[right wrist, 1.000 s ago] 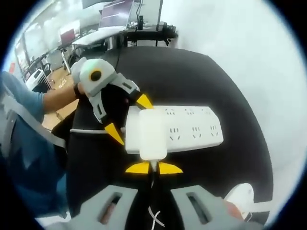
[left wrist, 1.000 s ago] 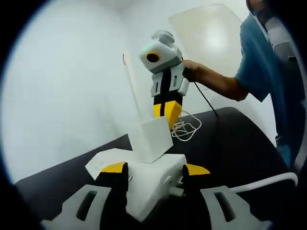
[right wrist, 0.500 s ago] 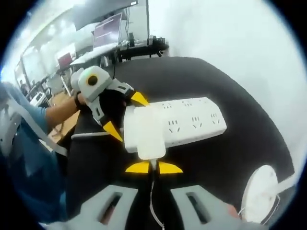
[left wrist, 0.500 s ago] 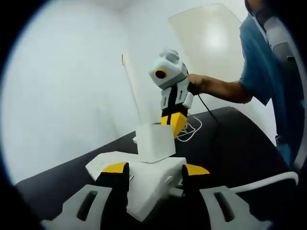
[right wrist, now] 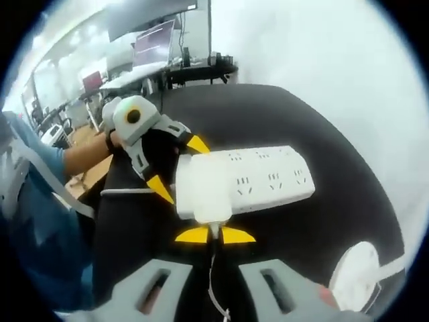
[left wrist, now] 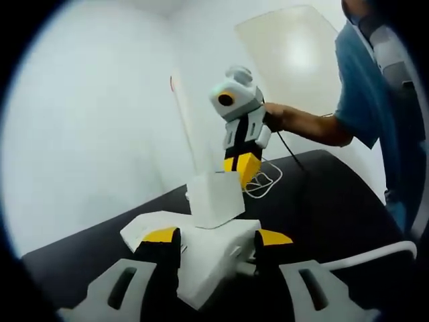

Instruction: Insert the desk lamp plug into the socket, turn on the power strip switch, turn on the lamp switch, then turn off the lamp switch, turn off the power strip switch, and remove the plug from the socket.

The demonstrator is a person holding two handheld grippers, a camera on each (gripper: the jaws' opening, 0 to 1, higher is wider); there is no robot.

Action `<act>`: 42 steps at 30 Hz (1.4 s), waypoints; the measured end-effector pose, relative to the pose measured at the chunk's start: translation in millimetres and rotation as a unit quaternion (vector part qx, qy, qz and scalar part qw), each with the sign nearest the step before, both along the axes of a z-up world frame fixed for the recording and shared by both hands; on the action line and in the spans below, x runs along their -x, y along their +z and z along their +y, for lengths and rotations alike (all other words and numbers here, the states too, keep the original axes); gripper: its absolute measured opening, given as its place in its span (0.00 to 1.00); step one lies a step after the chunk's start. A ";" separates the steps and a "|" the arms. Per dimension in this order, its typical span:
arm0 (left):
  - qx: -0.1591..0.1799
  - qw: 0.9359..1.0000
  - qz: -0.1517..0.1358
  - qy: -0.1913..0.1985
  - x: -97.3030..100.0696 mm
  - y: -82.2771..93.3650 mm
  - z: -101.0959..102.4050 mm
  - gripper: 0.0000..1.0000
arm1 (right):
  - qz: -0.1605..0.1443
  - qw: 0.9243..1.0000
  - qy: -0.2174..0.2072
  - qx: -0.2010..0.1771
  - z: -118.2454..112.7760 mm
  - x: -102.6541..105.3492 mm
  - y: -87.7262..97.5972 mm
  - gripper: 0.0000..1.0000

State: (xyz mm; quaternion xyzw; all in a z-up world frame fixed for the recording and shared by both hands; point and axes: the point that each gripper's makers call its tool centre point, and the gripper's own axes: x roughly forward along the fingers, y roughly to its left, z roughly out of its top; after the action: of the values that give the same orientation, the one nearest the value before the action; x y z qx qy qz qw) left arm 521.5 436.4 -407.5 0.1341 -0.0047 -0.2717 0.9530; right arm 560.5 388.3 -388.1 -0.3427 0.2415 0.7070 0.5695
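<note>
A white power strip (right wrist: 268, 180) lies on the black table (right wrist: 301, 114). My left gripper (left wrist: 216, 236) is shut on one end of the strip (left wrist: 208, 261), a yellow-tipped jaw on each side. A boxy white lamp plug (left wrist: 214, 198) stands tilted on top of that end. From above, my right gripper (left wrist: 241, 166) holds it. In the right gripper view the plug (right wrist: 201, 191) covers the strip's left end, and my right gripper (right wrist: 214, 235) is shut on its cord end. The left gripper (right wrist: 179, 166) straddles the strip there. I cannot tell whether the prongs are seated.
The lamp's round white base (right wrist: 357, 280) sits at the table's near right. A loose white cord (left wrist: 263, 178) coils behind the plug, and the strip's thick cable (left wrist: 365, 255) runs off right. A person's hand (left wrist: 281, 115) holds the right gripper. Desks with monitors (right wrist: 154, 47) stand beyond.
The right gripper has tilted and shifted slightly while keeping the plug on the strip's end. The right gripper view has swung, bringing the lamp base into sight. The left gripper has stayed put.
</note>
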 end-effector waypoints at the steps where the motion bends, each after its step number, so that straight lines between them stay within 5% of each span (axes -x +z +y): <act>1: 0.000 1.000 0.000 0.000 0.1 0.0 -0.3 0.42 | -0.013 1.000 0.005 0.013 0.5 0.3 0.2 0.05; 6: -0.001 1.000 -0.002 0.004 2.1 3.0 -10.7 0.42 | -0.032 0.999 0.009 0.022 7.3 3.3 10.1 0.05; 15: 0.000 1.000 -0.004 0.002 2.1 2.1 -7.1 0.42 | 0.027 0.999 -0.026 -0.026 -3.1 -1.2 -1.7 0.05; 22: 0.000 1.000 -0.004 0.002 0.7 -1.0 8.0 0.41 | 0.038 0.998 -0.039 -0.034 -7.9 -3.8 -12.2 0.05; 32: -0.002 1.000 -0.008 0.000 1.3 0.3 3.8 0.41 | 0.037 0.997 -0.049 -0.048 -11.8 -3.8 -18.5 0.05; 42: -0.003 1.000 -0.004 0.001 0.9 -0.7 1.4 0.41 | 0.011 0.999 -0.030 -0.027 -5.1 -0.3 0.2 0.05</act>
State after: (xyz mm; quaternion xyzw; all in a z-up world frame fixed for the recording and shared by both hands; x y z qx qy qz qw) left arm 520.6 437.7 -408.3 0.1381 -0.0080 -0.2702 0.9528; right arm 560.9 383.2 -387.9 -0.3120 0.2386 0.6993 0.5973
